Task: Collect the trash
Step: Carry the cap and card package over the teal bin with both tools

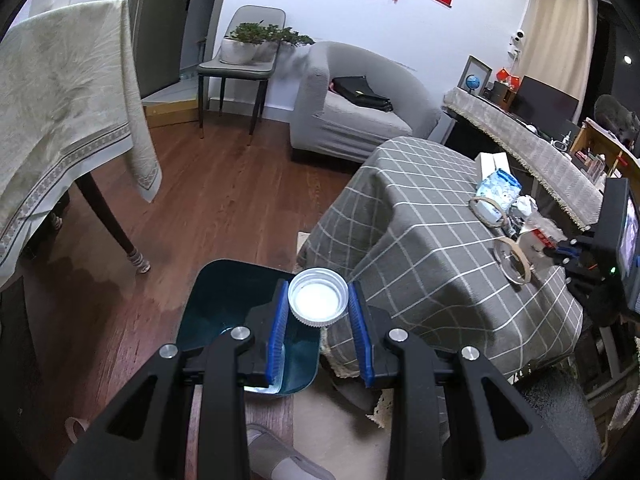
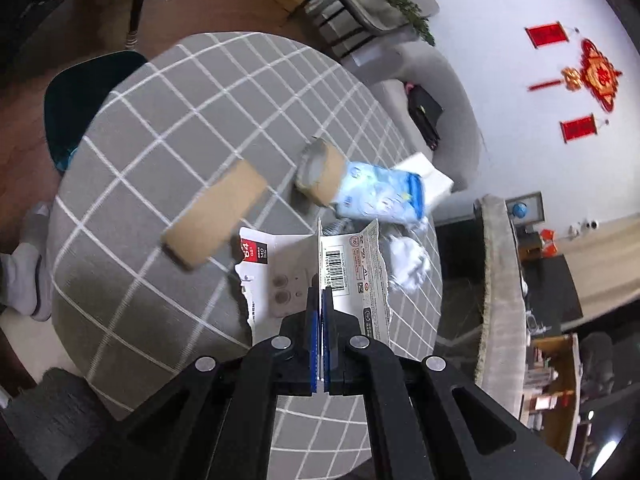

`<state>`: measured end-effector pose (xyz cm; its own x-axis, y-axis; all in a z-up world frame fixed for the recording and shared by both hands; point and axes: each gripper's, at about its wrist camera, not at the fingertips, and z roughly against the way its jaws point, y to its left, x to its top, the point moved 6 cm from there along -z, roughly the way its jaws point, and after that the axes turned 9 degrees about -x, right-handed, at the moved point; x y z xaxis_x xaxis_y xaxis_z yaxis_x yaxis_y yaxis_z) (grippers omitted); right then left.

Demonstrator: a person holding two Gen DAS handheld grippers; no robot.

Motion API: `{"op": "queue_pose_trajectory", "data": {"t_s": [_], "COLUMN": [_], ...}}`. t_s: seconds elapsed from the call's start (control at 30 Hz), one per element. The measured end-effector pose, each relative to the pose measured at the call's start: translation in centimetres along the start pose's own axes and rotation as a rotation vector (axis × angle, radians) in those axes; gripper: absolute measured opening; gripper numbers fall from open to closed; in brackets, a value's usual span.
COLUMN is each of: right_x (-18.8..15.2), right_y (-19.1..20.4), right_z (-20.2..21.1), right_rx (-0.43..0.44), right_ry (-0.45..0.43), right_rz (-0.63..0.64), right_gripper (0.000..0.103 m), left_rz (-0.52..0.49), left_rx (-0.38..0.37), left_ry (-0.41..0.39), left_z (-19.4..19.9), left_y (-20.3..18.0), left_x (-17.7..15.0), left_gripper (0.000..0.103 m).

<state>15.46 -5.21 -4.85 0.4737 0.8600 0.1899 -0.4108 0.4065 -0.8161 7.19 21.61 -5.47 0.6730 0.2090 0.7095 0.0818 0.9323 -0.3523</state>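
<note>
The white bottle cap (image 1: 318, 300), open side facing the camera and ribbed round its rim, sits clamped between the blue pads of the left gripper (image 1: 320, 312), whose jaws stand only narrowly apart, just the cap's width. Directly beneath and behind those jaws lies the dark teal bin (image 1: 224, 304) on the wooden floor, with the grid-patterned grey tablecloth (image 1: 420, 248) just to the right of the tongs.

The right gripper (image 2: 321, 304) has its jaws pressed fully together on a torn piece of card packaging (image 2: 352, 264), pinching it at its fold so the card stands up ahead of the tongs. The right-hand flap carries a barcode and small print too fine to read, apart from a circled "10" and "A1"; the left flap shows a red patch with "64" in white.

Ahead and left of these tongs lies a brown cardboard tube (image 2: 216, 220), blurred. Further ahead rests a second tube (image 2: 320, 174) touching a blue-and-white tissue pack (image 2: 380, 192), its lettering illegible. Just right of the card is a crumpled white tissue (image 2: 410, 264). All lie on the tablecloth.
</note>
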Motion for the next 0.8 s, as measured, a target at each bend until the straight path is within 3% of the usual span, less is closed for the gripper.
{"op": "queue_pose_trajectory", "data": {"t_s": [0.33,0.63,0.8], "right_x": [5.2,10.6,12.9], "right_y": [-1.0,2.4,5.1], "right_z": [4.3,7.7,8.4], "right_rx": [-0.056,0.060,0.170], "right_ry": [-0.099,-0.194,-0.220], "right_rz": [-0.010,-0.009,-0.030], "right_gripper": [0.001,0.001,0.001], "left_rz": [0.028,0.068,0.091], "left_rx": [0.014,0.046,0.046], "left_ry": [0.003,0.059,0.101], "left_z": [1.1,0.6,-0.9], "left_y": [2.5,5.3,6.8], "left_x": [-1.0,-3.0,-4.0], "left_gripper": [0.032,0.032,0.032]}}
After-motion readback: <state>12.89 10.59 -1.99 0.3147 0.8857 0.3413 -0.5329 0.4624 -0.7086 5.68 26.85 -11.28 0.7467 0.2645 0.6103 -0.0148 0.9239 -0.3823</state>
